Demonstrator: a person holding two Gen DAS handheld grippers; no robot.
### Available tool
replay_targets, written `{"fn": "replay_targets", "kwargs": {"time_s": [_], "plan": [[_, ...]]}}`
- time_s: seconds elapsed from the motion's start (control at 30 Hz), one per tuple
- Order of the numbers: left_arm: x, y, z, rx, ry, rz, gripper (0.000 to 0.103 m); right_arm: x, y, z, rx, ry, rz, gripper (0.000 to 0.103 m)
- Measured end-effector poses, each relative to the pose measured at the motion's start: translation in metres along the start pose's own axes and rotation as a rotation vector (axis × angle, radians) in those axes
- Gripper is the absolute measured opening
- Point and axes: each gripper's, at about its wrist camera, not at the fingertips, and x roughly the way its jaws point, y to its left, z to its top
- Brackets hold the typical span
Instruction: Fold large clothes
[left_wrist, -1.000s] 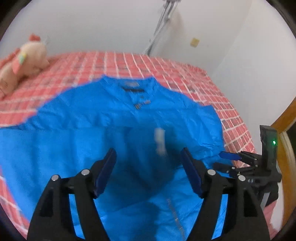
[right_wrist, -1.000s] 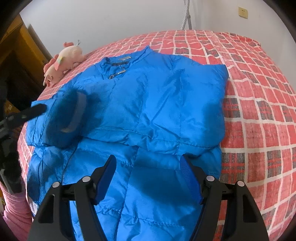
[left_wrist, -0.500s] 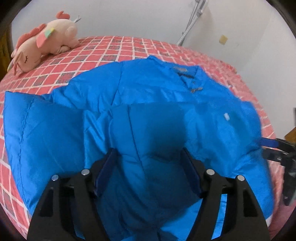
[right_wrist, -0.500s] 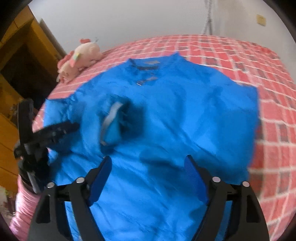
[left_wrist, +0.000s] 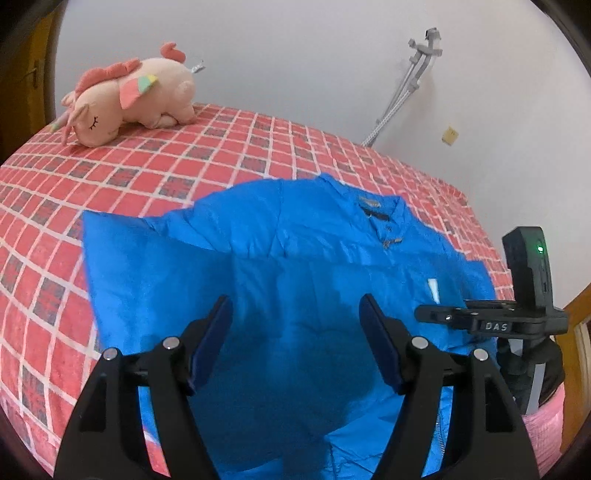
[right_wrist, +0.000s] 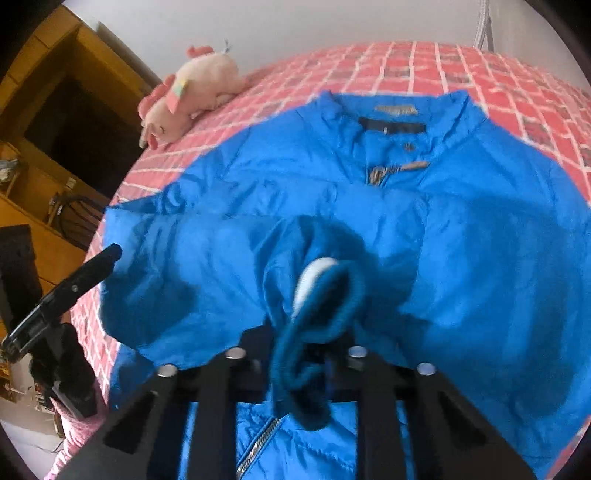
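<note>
Left wrist view: a blue padded jacket (left_wrist: 295, 280) lies front-up across the centre of the frame on a red checked bedspread (left_wrist: 129, 177), its collar toward the upper right. A sleeve or side panel appears laid across the body, forming a doubled slab at centre left. Judgement: the fold is at an early-to-middle stage; the lower hem is not yet brought up and the garment is far from a compact bundle. The left gripper (left_wrist: 295, 339) at lower centre stands wide apart with nothing between its blue pads, above the fabric; whether it touches cannot be told. A plush unicorn (left_wrist: 129, 99) rests upper left, well apart from the jacket. The right gripper (left_wrist: 461, 317) shows side-on at right, over the jacket's edge.

Right wrist view: the right gripper (right_wrist: 295, 369) at lower centre is closed tight on a knitted sleeve cuff (right_wrist: 317, 306), the sleeve bunched and raised over the jacket's chest. Collar and zip pull sit upper centre. This sleeve still needs laying flat.
</note>
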Motion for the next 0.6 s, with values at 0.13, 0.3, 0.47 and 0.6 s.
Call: {"fn": "replay_targets", "kwargs": {"time_s": [0.13,0.3,0.47,0.6], "plan": [[-0.008,-0.005,0.003,0.022,-0.03,-0.012,0.07,-0.048,-0.031,-0.007,0.049,-0.106,-0.077,0.017],[0.01,-0.016,0.006,0.069,0.014,0.028,0.069,-0.093,-0.074,-0.019,0.124,-0.177,-0.16,0.017],[0.063,-0.02,0.009,0.097,0.156,0.062,0.063,-0.105,-0.106,-0.028,0.191,-0.18,-0.169,0.017],[0.083,-0.018,0.007,0.118,0.184,0.092,0.063,-0.082,-0.12,-0.031,0.212,-0.127,-0.195,0.018]]}}
